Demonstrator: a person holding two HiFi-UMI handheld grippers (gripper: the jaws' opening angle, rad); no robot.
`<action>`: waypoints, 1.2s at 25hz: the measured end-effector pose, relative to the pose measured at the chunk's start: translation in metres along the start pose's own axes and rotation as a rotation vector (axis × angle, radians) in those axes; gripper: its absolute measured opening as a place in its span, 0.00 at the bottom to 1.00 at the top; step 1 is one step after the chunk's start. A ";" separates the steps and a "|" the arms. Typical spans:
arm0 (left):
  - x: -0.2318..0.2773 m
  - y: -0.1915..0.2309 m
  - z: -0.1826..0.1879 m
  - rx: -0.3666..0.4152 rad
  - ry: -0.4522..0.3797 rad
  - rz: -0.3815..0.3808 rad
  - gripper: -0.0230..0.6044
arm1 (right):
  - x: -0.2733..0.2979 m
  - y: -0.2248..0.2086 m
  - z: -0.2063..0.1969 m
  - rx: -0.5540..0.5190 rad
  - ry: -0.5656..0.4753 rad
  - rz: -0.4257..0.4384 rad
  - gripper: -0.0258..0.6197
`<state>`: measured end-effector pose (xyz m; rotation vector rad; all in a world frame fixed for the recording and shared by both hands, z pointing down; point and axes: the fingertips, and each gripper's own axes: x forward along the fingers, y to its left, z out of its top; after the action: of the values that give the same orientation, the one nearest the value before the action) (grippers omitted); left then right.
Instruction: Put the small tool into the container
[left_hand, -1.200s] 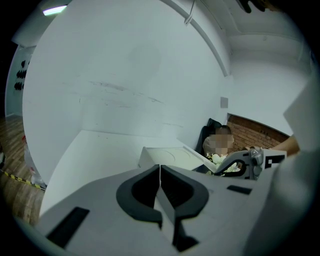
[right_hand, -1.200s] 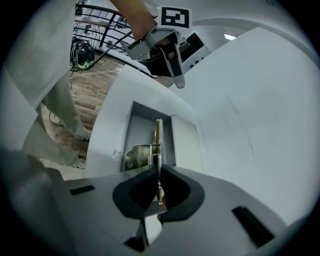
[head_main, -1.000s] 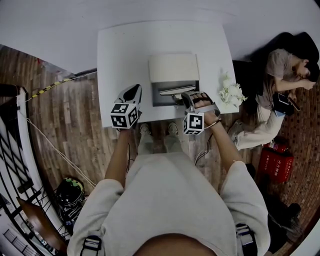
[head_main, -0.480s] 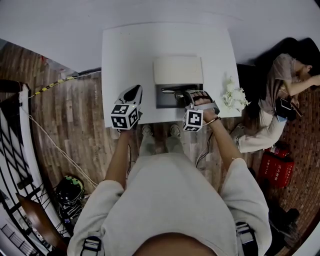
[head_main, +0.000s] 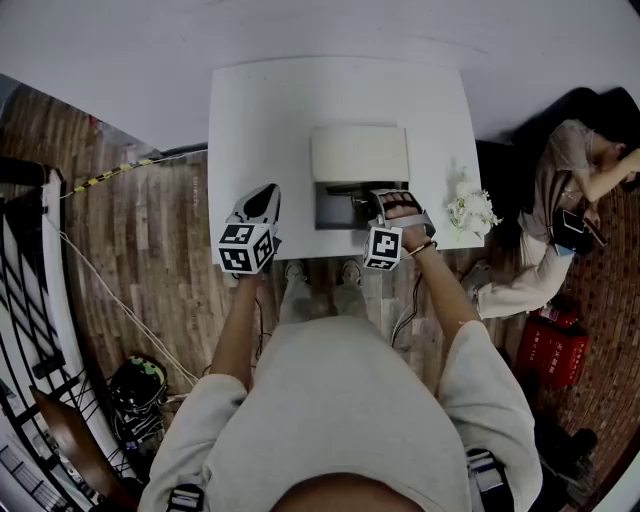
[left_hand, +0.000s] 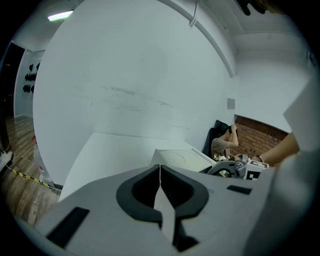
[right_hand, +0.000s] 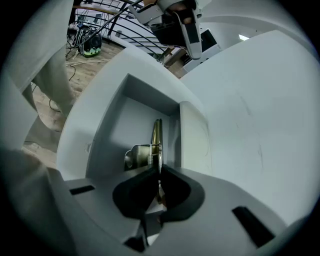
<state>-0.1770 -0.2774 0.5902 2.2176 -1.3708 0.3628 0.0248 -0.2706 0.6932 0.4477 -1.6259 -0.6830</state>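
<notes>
A white table (head_main: 270, 110) carries the container (head_main: 332, 210), a box with a dark open compartment and a pale lid (head_main: 360, 153) lying behind it. My right gripper (head_main: 374, 198) sits at the compartment's right front corner, shut on the small tool (right_hand: 152, 149). It is a thin metal piece with a spring, and it reaches down into the container (right_hand: 131, 120). My left gripper (head_main: 262, 196) hovers over the table's front left part, shut with nothing in it. In the left gripper view its jaws (left_hand: 160, 167) meet, and the container (left_hand: 182, 157) lies ahead to the right.
A bunch of white flowers (head_main: 470, 210) lies at the table's right edge. A person (head_main: 570, 190) sits on the floor to the right, near a red object (head_main: 548, 350). Wooden floor, cables and a railing are on the left.
The right gripper stays at the container's opening with the tool in its jaws. The left gripper has drifted slightly left and toward the table's front edge.
</notes>
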 end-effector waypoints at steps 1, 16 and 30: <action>-0.001 0.000 0.000 -0.001 0.000 0.003 0.06 | 0.001 -0.002 -0.001 0.000 0.002 -0.007 0.05; -0.002 -0.003 0.005 0.001 -0.015 0.000 0.06 | 0.008 0.009 -0.005 0.016 0.021 -0.004 0.05; -0.006 -0.003 0.000 0.004 -0.011 0.008 0.06 | 0.010 0.019 -0.006 0.038 0.000 0.041 0.06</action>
<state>-0.1771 -0.2715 0.5868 2.2207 -1.3866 0.3564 0.0309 -0.2642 0.7137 0.4407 -1.6457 -0.6226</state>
